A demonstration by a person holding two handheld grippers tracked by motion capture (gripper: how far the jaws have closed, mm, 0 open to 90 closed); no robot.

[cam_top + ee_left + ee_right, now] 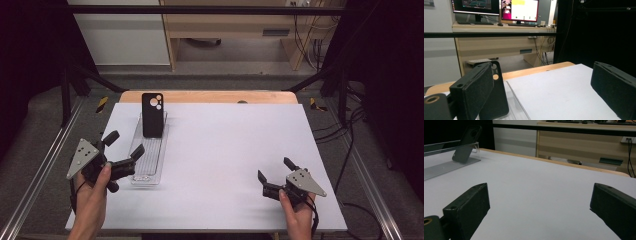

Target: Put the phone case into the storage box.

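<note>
The phone case (pixel 152 114) leaned upright at the far end of the clear tray (pixel 148 172), easy to grab, left gripper (pixel 123 149) wide open and empty beside it, right gripper (pixel 274 173) likewise open, idle.

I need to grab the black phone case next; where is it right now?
In the high view the black phone case leans propped at the far end of the clear ridged tray, on the table's left side, just beyond the left gripper.
</note>
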